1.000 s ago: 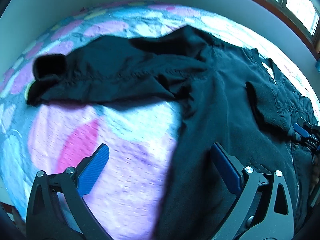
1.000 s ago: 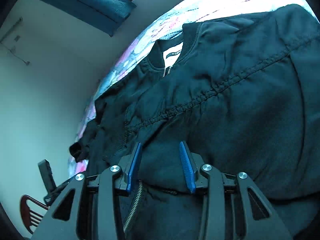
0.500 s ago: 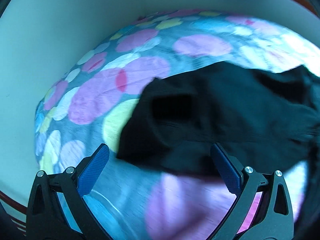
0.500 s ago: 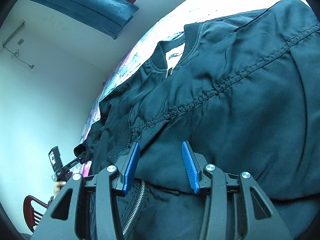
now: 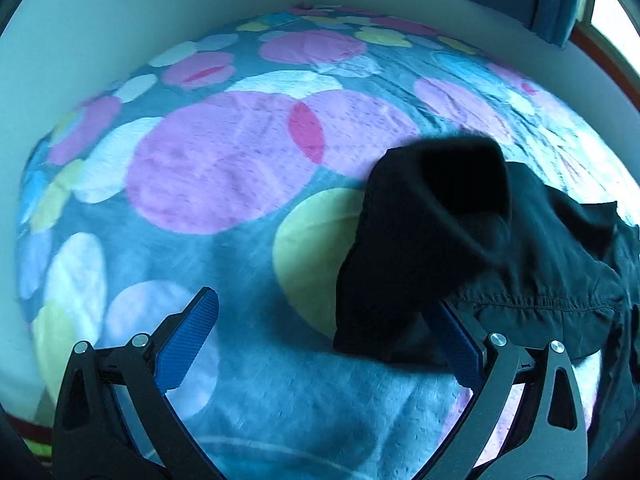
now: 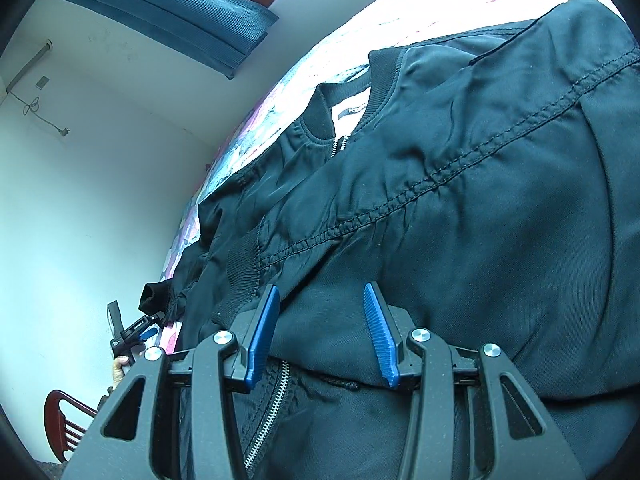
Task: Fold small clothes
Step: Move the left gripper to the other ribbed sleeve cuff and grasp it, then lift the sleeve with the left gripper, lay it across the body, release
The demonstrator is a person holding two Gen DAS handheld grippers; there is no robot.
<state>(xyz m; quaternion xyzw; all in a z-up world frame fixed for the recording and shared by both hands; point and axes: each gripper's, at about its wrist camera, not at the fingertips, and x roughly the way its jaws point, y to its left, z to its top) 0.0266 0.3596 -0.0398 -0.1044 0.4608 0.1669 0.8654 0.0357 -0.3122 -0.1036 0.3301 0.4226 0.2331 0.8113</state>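
A black zip-up jacket [image 6: 460, 168] lies spread on the bed, its collar and white label at the far side. One sleeve is folded across the front, its ribbed cuff [image 6: 240, 256] just beyond my right gripper [image 6: 322, 304]. That gripper stands half open low over the folded sleeve, with smooth cloth showing between the pads and no bunching. The other sleeve stretches out to the side and ends in a dark cuff [image 5: 448, 208]. My left gripper [image 5: 322, 304] is wide open beside this cuff. The sleeve's edge drapes over its right fingertip; nothing is pinched.
The bedspread [image 5: 224, 160] has big pink, yellow and blue circles and reaches a pale wall. A blue curtain [image 6: 160, 12] hangs under the window. A red-brown chair [image 6: 64, 420] stands beside the bed, near the hand [image 6: 118, 368] holding the left gripper.
The left gripper has travelled sideways along the outstretched sleeve, from the jacket's body out to the cuff, staying wide open. The right gripper has kept its place over the folded sleeve.
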